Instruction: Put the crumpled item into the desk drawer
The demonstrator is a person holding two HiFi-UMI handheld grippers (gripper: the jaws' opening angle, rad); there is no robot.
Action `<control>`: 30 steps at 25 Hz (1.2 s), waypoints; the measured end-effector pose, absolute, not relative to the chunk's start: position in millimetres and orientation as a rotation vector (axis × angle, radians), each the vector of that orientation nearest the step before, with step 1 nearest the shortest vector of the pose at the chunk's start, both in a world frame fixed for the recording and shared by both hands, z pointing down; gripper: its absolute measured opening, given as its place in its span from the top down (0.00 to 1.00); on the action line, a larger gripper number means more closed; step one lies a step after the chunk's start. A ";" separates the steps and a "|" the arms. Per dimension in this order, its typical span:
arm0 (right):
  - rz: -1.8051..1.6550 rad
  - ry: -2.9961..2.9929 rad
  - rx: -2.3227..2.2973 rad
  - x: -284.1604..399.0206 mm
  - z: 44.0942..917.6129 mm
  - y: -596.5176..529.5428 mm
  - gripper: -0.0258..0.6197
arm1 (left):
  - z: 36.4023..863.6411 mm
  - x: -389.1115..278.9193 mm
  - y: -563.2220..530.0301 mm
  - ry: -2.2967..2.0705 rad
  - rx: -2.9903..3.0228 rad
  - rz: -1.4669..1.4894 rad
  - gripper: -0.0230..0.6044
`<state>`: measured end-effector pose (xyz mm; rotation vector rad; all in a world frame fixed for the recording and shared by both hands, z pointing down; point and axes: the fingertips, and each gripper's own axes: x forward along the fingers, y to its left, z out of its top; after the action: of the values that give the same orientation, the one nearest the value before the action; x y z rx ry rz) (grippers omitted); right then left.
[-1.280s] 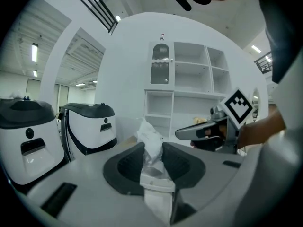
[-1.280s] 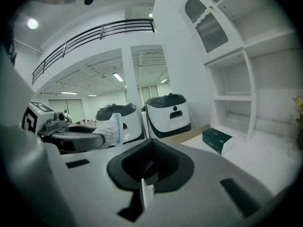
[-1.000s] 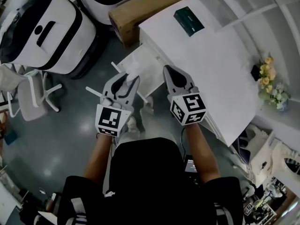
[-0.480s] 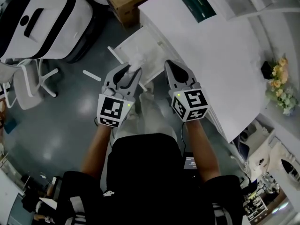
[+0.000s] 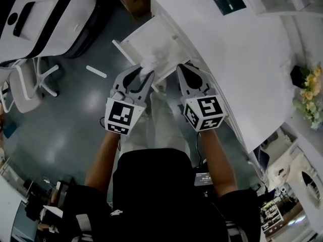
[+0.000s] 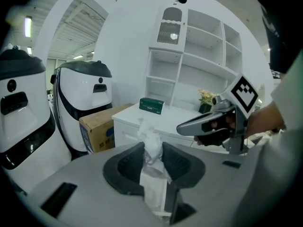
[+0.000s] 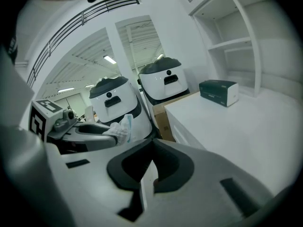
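The left tool (image 6: 152, 148) is clamped partway shut on the crumpled item (image 6: 150, 141), a white wad that sticks out past its tips. The right tool (image 7: 153, 145) has its jaws closed together, empty. Both forearms reach forward side by side, the right tool at 3 o'clock of the left. The wad hangs at the near edge of the open drawer (image 5: 144, 37), pulled out from the white surface (image 5: 227, 54)
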<state>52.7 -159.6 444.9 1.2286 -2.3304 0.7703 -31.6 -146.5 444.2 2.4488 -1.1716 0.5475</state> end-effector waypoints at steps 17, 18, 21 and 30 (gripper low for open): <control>0.742 -2.281 1.106 34.0 543.5 -149.4 0.97 | 560.2 -36.1 -135.0 -1.076 2.345 0.629 0.79; 0.745 -2.279 1.091 32.5 550.2 -146.1 0.97 | 567.5 -36.1 -133.2 -1.070 2.338 0.636 0.79; 0.771 -2.266 1.065 33.0 570.2 -138.4 0.97 | 588.0 -33.6 -129.8 -1.045 2.330 0.676 0.79; 0.819 -2.223 1.053 44.2 626.2 -128.5 0.97 | 648.0 -38.7 -130.0 -1.009 2.329 0.786 0.79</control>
<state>44.2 -128.5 626.2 1.0528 -2.2225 0.8195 -38.7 -130.0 648.0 2.3289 -1.0093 0.7865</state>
